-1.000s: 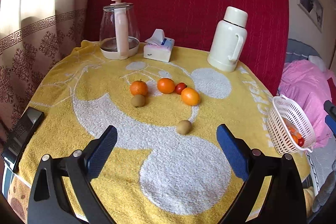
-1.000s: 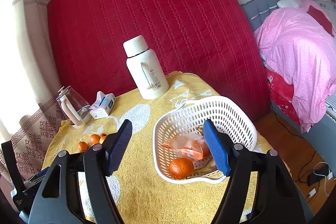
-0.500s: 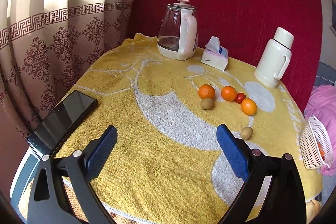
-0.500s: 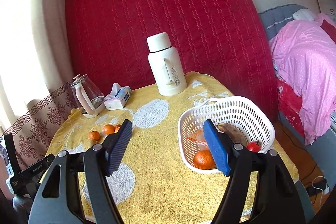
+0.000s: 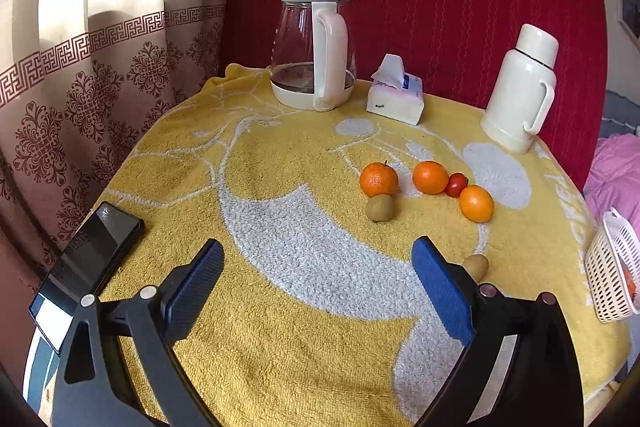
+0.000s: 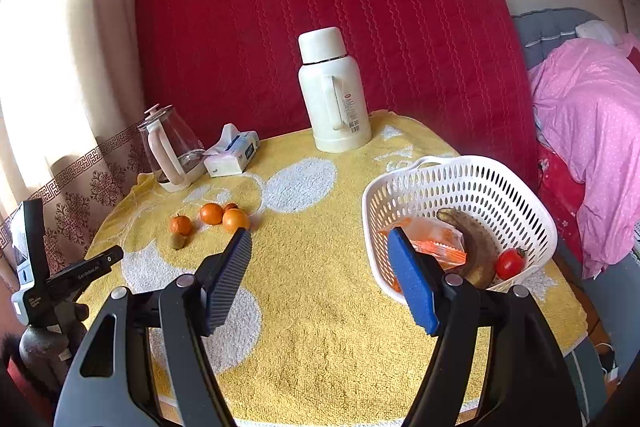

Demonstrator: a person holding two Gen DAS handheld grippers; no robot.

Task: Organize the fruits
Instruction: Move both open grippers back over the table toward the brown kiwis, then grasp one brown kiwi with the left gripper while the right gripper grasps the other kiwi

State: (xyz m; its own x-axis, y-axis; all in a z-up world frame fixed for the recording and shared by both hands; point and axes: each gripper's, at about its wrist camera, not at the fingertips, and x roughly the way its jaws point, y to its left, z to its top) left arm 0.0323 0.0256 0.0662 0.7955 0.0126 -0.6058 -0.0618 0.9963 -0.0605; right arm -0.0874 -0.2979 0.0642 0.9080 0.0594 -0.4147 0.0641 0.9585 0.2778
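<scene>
Three oranges point(image 5: 430, 177), a small red tomato point(image 5: 456, 184) and a kiwi point(image 5: 380, 207) lie grouped on the yellow towel, ahead of my open, empty left gripper point(image 5: 320, 267). A second kiwi point(image 5: 476, 265) peeks out just behind its right finger. The white basket point(image 5: 608, 267) shows at the right edge. In the right wrist view the basket point(image 6: 440, 163) holds a dark banana point(image 6: 472, 243), a red tomato point(image 6: 509, 263) and an orange packet point(image 6: 432, 239). My right gripper point(image 6: 320, 267) hangs open and empty left of the basket, its right finger overlapping the rim. The loose oranges point(image 6: 211, 213) lie far left.
A glass kettle point(image 5: 316, 51), tissue box point(image 5: 396, 95) and white thermos point(image 5: 520, 95) stand along the table's far side by the red wall. A black phone point(image 5: 86, 263) lies at the left edge. A tripod point(image 6: 32, 267) stands left of the table; a pink-quilted bed point(image 6: 592, 147) is on the right.
The left view swung toward the curtain, then came closer to the fruit group. In the right view the basket slid from between the fingers to the right. Both grippers stayed open.
</scene>
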